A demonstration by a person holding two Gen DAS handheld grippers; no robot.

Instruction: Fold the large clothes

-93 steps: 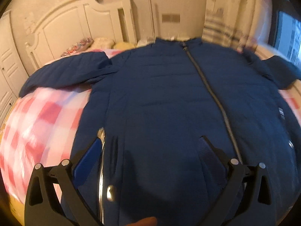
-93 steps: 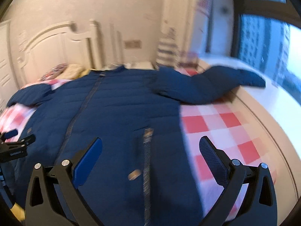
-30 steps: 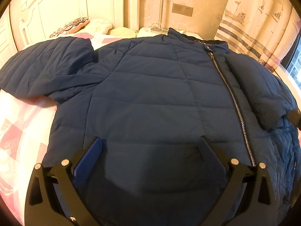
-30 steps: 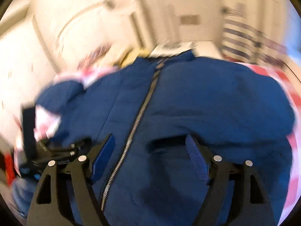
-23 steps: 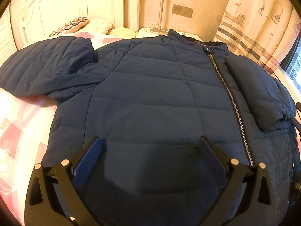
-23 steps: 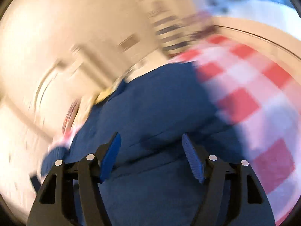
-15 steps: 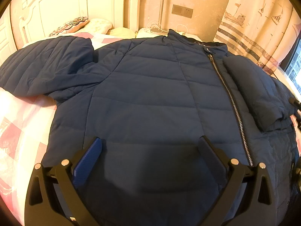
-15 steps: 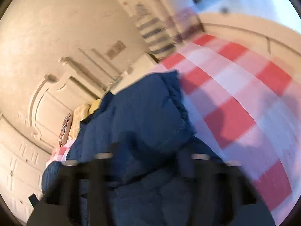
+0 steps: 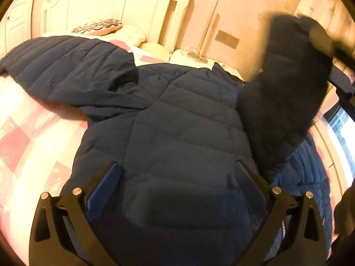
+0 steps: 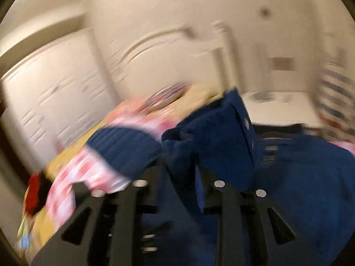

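Your left gripper (image 9: 177, 188) hangs low over the near, lower part of the navy padded jacket (image 9: 177, 133), and its blue pads stand wide apart with nothing pressed between them; only the jacket's surface lies beneath the gap. The jacket is spread front-up on the bed, over the pink and white checked bedspread (image 9: 26, 146). Its collar points toward the far headboard (image 9: 115, 6). One sleeve (image 9: 66, 73) lies flat, reaching out to the left across the bedspread.

The other sleeve (image 9: 286, 88) is lifted clear of the bed on the right side. It hangs in the air above the jacket's right front, dark and blurred, with its upper end at a black piece of your right gripper's frame in the top right corner of the left wrist view.

In the right wrist view, your right gripper (image 10: 177, 173) is blurred. Its jaws have just been opening from a tighter pinch, yet a fold of the navy fabric sits between the black fingers and the gap looks narrow, so the sleeve reads as gripped. You cannot see the pads themselves clearly there.

A patterned pillow (image 9: 97, 25) rests at the far end of the bed, just before the headboard. A wall socket plate (image 9: 228, 38) sits on the far wall, right of the headboard.
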